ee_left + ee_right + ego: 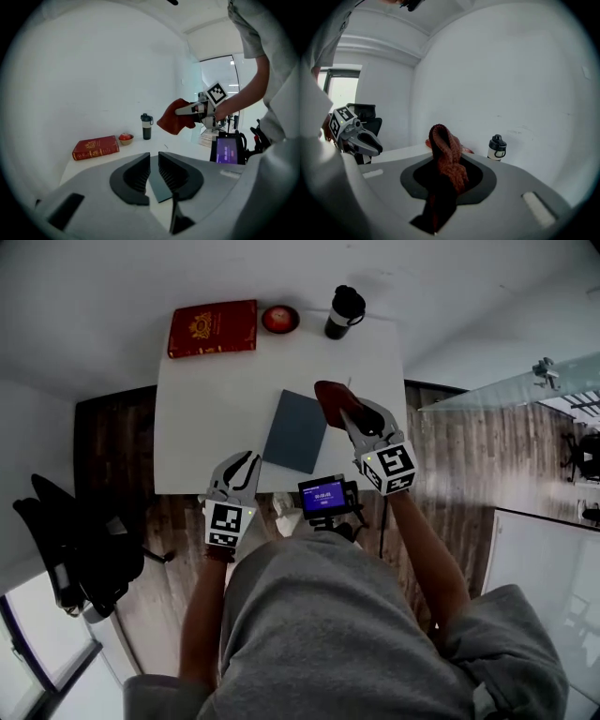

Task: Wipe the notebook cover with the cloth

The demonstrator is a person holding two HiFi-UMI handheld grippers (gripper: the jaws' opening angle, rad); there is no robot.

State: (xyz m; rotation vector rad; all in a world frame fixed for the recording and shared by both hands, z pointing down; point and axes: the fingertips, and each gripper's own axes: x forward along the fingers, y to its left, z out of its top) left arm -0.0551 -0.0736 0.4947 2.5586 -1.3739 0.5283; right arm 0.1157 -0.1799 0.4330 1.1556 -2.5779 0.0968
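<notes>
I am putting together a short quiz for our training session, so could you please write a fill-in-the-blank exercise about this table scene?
1. The right tool is shut on the ____.
2. The left tool, its jaws apart beside the notebook, holds ____.
3. At the far edge of the table, between the red book and the bottle, stands a small round ____.

Missing words: cloth; nothing; bowl.
</notes>
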